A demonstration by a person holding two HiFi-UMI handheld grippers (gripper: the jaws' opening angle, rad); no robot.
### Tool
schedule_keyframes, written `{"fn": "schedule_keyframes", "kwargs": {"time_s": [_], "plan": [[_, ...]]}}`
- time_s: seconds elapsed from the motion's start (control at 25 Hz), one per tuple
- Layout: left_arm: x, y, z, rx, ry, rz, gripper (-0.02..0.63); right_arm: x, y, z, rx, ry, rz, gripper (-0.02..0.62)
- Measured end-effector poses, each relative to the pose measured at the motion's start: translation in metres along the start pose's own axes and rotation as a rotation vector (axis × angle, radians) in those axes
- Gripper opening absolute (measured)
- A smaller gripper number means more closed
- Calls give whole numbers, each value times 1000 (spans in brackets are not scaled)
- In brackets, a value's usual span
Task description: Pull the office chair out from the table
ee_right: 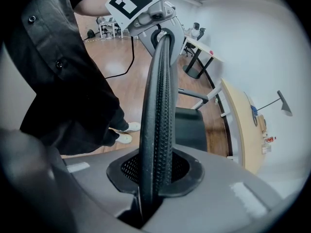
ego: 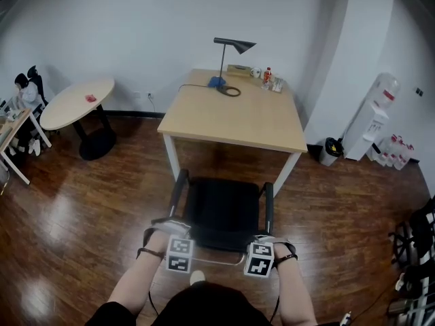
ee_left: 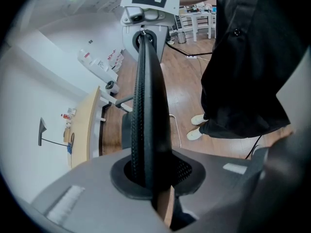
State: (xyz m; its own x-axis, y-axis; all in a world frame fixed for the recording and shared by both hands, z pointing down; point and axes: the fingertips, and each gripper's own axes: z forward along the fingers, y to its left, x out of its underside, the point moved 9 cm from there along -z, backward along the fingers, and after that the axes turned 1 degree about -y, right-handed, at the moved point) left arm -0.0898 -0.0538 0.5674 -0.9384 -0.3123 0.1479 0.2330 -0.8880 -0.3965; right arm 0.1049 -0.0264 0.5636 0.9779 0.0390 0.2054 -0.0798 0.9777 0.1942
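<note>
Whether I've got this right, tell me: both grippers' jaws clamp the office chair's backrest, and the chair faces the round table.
Wrong table. The head view shows the office chair facing the rectangular table, not the round table off to the left. The left gripper and right gripper do clamp its backrest.

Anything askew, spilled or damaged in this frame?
Nothing stands out: the chair stands upright before the table, left gripper and right gripper shut on its backrest, and the lamp is upright.
</note>
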Motion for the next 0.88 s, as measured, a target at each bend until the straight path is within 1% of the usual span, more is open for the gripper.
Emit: {"fn": "schedule_keyframes", "kwargs": {"time_s": [0.36, 0.56, 0.72, 0.88], "plan": [[-8, -24, -9, -2, 8, -8, 46, 1, 25, -5, 2, -10, -18, 71], [-9, -34, -16, -10, 9, -14, 46, -2, 37, -10, 18, -2, -12, 69], [-14, -42, -18, -31, 15, -13, 46, 0, 44, -12, 28, 13, -34, 66], [-17, -49, -20, -30, 10, -12, 46, -1, 53, -13, 34, 21, -36, 66]]}}
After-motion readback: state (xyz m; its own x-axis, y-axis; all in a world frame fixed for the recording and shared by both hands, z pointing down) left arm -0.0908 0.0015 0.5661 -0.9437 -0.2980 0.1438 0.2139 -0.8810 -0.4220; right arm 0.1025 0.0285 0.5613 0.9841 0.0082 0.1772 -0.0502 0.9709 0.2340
